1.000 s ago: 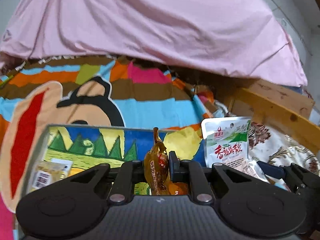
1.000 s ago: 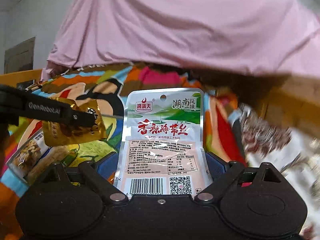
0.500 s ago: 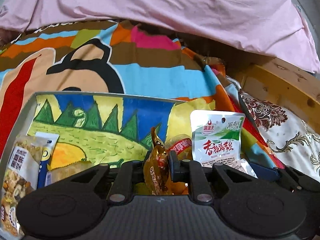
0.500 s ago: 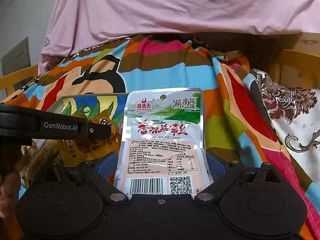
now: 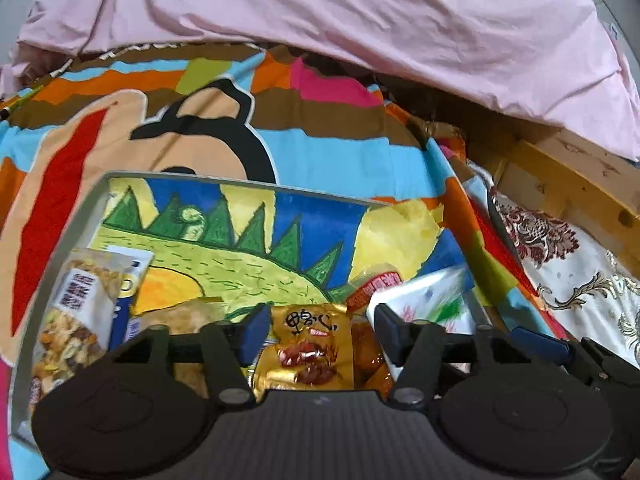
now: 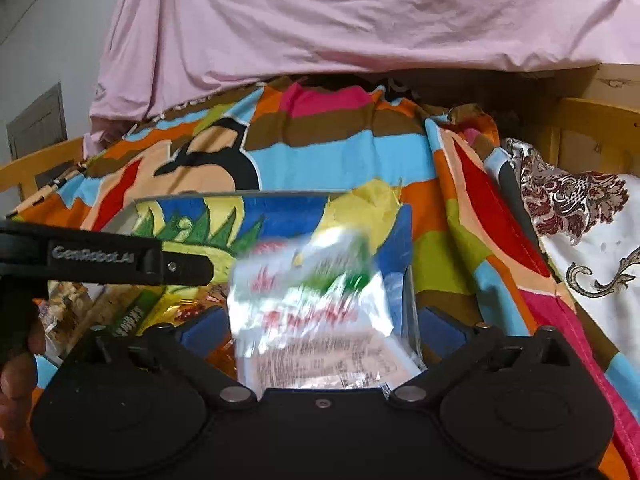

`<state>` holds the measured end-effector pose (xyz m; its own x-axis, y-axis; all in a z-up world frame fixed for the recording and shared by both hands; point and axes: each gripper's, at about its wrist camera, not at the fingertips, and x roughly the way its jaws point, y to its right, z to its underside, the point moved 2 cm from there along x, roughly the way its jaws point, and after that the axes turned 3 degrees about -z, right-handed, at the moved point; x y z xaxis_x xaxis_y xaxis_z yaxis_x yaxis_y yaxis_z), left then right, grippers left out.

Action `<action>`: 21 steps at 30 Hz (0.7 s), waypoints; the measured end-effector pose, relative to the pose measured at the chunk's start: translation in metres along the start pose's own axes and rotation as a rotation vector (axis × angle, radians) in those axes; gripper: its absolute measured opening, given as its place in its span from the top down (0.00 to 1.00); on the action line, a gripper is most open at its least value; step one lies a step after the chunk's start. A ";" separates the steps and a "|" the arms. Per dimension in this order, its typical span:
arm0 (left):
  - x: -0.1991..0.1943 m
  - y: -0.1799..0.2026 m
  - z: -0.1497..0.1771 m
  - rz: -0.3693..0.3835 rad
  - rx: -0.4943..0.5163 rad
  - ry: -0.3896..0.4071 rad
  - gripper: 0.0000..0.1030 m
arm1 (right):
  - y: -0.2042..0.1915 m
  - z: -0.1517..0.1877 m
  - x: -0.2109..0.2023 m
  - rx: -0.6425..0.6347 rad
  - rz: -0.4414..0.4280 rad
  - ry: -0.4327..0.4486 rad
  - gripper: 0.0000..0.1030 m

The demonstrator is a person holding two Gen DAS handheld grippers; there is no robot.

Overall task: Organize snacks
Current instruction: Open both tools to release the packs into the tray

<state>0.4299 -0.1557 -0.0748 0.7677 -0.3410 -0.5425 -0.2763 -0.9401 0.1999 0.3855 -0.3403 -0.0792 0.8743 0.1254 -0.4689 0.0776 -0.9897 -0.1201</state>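
Snacks sit in and over a painted tray [image 5: 236, 184] on a bed. Left gripper [image 5: 320, 330]: its jaws are opening, and a gold snack packet [image 5: 310, 350] lies between the blue pads without either one pressing on it; the packet faces the camera, low in the tray at 6 o'clock. Just at 3 o'clock of it, still within the tray, a red-labelled packet [image 5: 376, 286] pokes up, and past that the blurred white-and-green pouch [image 5: 424, 300] shows at the tray's near right corner. At 9 o'clock a nut-mix bag [image 5: 76, 316] lies against the tray's left wall, with a blue-and-white packet [image 5: 130, 280] partly under it.

Right gripper [image 6: 320, 328]: its jaws are opening too, standing wide, and the white-and-green pouch [image 6: 312, 312], smeared by motion, is between them with neither pad touching it, over the tray's right end [image 6: 406, 240]. At 9 o'clock the left gripper's black finger [image 6: 108, 260] reaches across, a person's hand [image 6: 18, 376] below it at the frame edge. Beyond the tray, at 12 o'clock, spreads a bright cartoon blanket [image 6: 340, 152], then a pink sheet [image 6: 320, 20]; at 2 o'clock lie a floral cloth [image 6: 580, 208] and a wooden bed frame [image 6: 592, 128].
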 end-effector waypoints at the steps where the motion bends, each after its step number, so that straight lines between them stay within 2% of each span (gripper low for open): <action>1: -0.005 -0.001 0.000 0.000 -0.005 0.008 0.32 | 0.000 -0.001 -0.003 0.002 -0.001 0.000 0.01; 5: -0.029 -0.008 0.001 -0.001 -0.033 0.043 0.23 | -0.001 -0.006 -0.023 0.017 0.001 0.027 0.01; 12: -0.085 -0.011 -0.001 -0.027 -0.015 0.147 0.10 | -0.006 -0.021 -0.079 0.015 0.010 0.103 0.01; 14: -0.104 -0.011 0.000 -0.034 -0.009 0.186 0.03 | -0.009 -0.023 -0.095 0.009 0.010 0.125 0.01; 17: -0.134 -0.011 0.003 -0.052 0.000 0.243 0.01 | -0.016 -0.023 -0.125 0.002 0.014 0.162 0.01; 21: -0.170 -0.012 0.010 -0.054 0.018 0.282 0.01 | -0.026 -0.016 -0.161 -0.005 0.015 0.190 0.01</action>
<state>0.2967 -0.0861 0.0070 0.9114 -0.2787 -0.3029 -0.2393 -0.9575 0.1610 0.2498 -0.3354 0.0133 0.9502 0.0958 -0.2965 0.0658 -0.9918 -0.1093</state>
